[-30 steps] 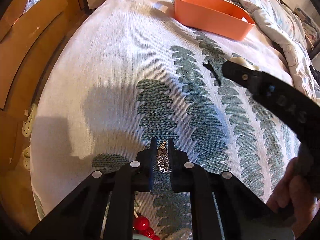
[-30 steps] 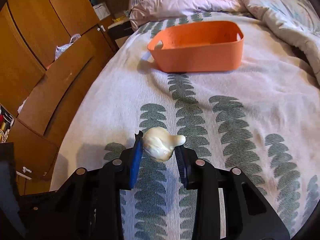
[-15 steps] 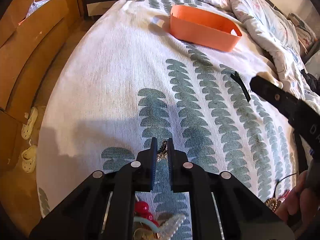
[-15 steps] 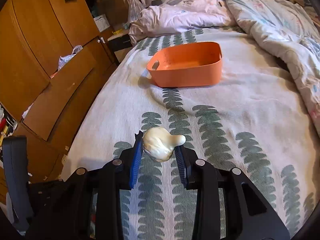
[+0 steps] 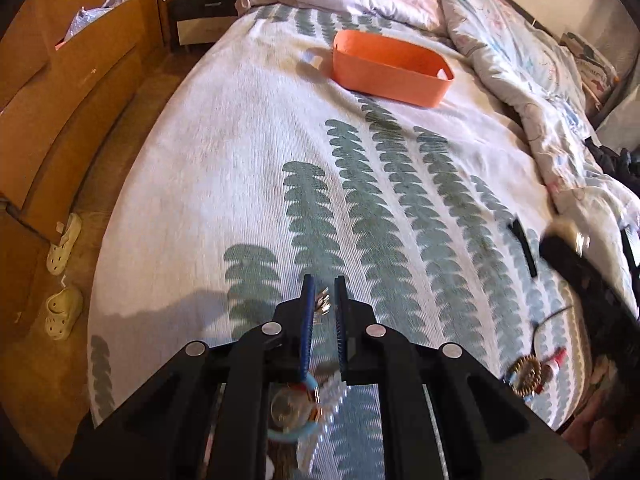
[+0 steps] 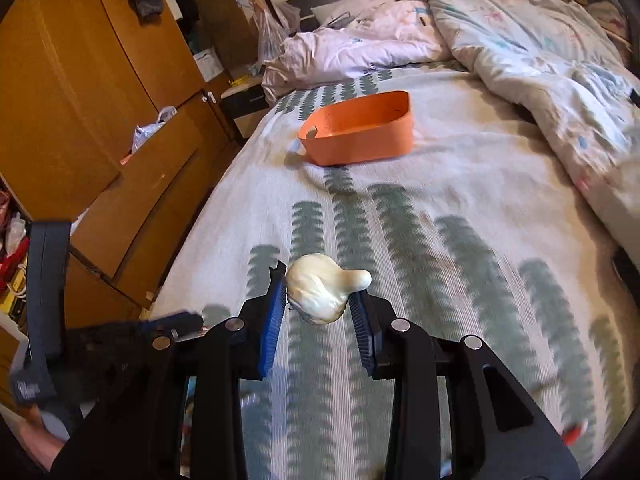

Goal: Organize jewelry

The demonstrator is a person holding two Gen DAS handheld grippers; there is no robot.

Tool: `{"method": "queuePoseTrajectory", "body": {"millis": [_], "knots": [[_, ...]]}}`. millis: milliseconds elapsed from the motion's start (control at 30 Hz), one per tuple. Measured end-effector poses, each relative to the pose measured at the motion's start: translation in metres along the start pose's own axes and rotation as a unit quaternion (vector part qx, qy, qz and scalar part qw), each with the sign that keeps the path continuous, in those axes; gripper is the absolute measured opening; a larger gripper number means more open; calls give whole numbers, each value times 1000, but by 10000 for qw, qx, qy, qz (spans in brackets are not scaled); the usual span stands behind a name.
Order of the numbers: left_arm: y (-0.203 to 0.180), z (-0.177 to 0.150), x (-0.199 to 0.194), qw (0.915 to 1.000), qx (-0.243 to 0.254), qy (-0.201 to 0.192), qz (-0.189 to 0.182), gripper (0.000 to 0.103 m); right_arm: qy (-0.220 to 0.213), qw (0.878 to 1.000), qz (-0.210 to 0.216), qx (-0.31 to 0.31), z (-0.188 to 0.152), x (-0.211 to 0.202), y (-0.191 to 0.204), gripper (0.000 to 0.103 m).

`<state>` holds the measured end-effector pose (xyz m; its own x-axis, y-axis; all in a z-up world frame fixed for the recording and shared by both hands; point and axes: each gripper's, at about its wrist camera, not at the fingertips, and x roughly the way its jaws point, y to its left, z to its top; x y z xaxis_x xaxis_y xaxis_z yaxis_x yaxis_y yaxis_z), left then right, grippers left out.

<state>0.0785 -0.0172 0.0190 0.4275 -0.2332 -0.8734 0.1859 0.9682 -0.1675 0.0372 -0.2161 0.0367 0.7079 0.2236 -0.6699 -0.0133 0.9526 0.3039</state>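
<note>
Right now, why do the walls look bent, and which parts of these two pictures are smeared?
Left wrist view: the fisheye lens bows the wardrobe and bed edge; the right tool is smeared by motion, and the orange basket stays fairly crisp. Right wrist view: the left tool blurs, the cream piece is sharp, and sunlight casts hard shadows on the bedspread.
</note>
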Motion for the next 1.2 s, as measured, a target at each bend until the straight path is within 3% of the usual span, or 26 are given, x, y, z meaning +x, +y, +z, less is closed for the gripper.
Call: {"method": "queuePoseTrajectory", "body": {"millis": [333,467,667,700,767,833,1000,1067,1133,1200], "knots": [[2,-48,-12,9999,-3,-17,-150,10,51,9984,-218,524,-87,-38,-45,34],[9,-54,-8,9999,-90,-5,-90,10,54,9975,-225,664,-100,-44,-52,34],[12,-57,-4,10000,-71,-53,-37,11,-10,9969,-578,540,-107,-46,-54,35],[12,-57,-4,10000,-49,-81,-30,13,-10,9967,-618,526,-108,-45,-55,36],[12,-58,-2,9999,-18,-111,22,30,22,9967,-640,499,-110,-43,-55,36],[14,-59,1,9999,-13,-130,80,40,58,9966,-693,451,-112,-41,-54,38],[14,-61,2,9998,16,-190,74,49,-96,9967,-757,288,-115,-45,-51,46],[14,-60,0,9996,15,-281,89,58,-247,9960,-831,210,-114,-49,-50,53],[13,-61,-3,9991,39,-397,128,64,-419,9945,-963,53,-115,-54,-46,70],[13,-61,-6,9986,70,-513,138,72,-563,9932,-1018,-94,-116,-57,-41,79]]}}
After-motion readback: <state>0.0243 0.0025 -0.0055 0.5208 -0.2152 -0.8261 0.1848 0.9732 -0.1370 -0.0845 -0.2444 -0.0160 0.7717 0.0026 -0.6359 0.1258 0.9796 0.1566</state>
